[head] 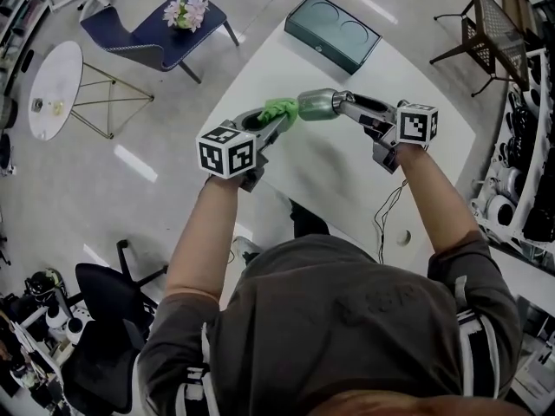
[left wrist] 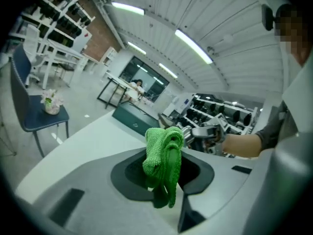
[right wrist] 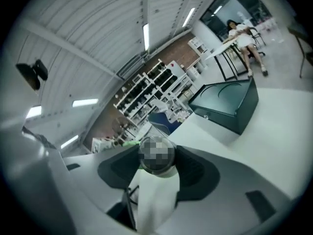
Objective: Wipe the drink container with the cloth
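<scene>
My left gripper (head: 276, 118) is shut on a bunched green cloth (head: 280, 108), which stands up between its jaws in the left gripper view (left wrist: 164, 155). My right gripper (head: 351, 107) is shut on a metallic drink container (head: 318, 104), held lying sideways above the white table (head: 347, 176). The cloth touches the container's left end. In the right gripper view the container (right wrist: 155, 195) fills the gap between the jaws and points away from the camera. Its far end is hidden by a mosaic patch.
A dark green box (head: 332, 31) lies at the table's far edge. A thin cable (head: 388, 211) runs across the table near the right forearm. A blue chair with flowers (head: 165, 29) and a round side table (head: 54, 89) stand at left, and shelves (head: 520, 172) stand at right.
</scene>
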A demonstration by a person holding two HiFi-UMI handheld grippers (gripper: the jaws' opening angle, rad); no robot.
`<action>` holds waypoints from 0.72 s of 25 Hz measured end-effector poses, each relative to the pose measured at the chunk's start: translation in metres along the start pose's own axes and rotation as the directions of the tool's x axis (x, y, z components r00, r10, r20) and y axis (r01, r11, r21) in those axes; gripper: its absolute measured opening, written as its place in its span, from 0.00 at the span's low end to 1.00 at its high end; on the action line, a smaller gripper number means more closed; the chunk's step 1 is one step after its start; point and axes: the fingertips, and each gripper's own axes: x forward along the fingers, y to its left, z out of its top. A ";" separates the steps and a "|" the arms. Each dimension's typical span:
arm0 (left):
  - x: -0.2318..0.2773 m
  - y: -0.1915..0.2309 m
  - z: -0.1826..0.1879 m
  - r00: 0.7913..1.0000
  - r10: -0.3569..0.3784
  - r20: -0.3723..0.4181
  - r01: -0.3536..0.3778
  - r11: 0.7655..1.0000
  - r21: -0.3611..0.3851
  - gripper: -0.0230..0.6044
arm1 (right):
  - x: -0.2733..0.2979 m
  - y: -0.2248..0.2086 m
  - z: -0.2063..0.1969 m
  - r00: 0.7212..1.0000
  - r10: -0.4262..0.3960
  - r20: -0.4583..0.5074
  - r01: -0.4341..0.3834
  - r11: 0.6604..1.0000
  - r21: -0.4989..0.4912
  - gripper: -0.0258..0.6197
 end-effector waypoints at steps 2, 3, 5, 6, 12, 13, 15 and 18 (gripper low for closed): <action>0.006 -0.026 0.002 0.995 -0.098 -0.027 0.098 0.995 0.024 0.18 | 0.005 -0.004 -0.007 0.995 -0.040 -0.089 0.033 0.996 -0.082 0.38; 0.012 -0.036 0.000 0.991 -0.121 -0.049 0.123 0.991 0.043 0.18 | 0.008 -0.004 -0.010 0.992 -0.046 -0.119 0.034 0.994 -0.101 0.38; 0.026 -0.044 -0.010 0.989 -0.118 -0.092 0.124 0.990 0.067 0.18 | 0.011 0.001 -0.014 0.987 -0.036 -0.154 0.018 0.993 -0.117 0.38; 0.031 -0.043 -0.014 0.989 -0.110 -0.104 0.117 0.991 0.059 0.18 | 0.010 0.003 -0.016 0.986 -0.032 -0.164 0.011 0.992 -0.127 0.38; 0.029 -0.012 -0.024 0.991 -0.033 -0.131 0.038 0.999 0.034 0.18 | 0.001 0.005 -0.014 0.988 -0.002 -0.156 -0.012 0.996 -0.086 0.38; 0.026 -0.002 -0.028 0.990 0.005 -0.140 0.000 0.999 0.039 0.18 | -0.001 0.005 -0.012 0.990 0.005 -0.144 -0.014 0.998 -0.065 0.38; 0.021 0.019 -0.040 0.979 0.100 -0.178 -0.090 0.994 0.062 0.18 | -0.005 0.004 -0.007 0.995 0.020 -0.102 -0.022 1.000 -0.011 0.38; 0.022 0.009 -0.060 0.976 0.069 -0.207 -0.065 0.998 0.027 0.18 | -0.009 0.005 0.008 0.999 0.042 -0.001 -0.042 0.997 0.068 0.38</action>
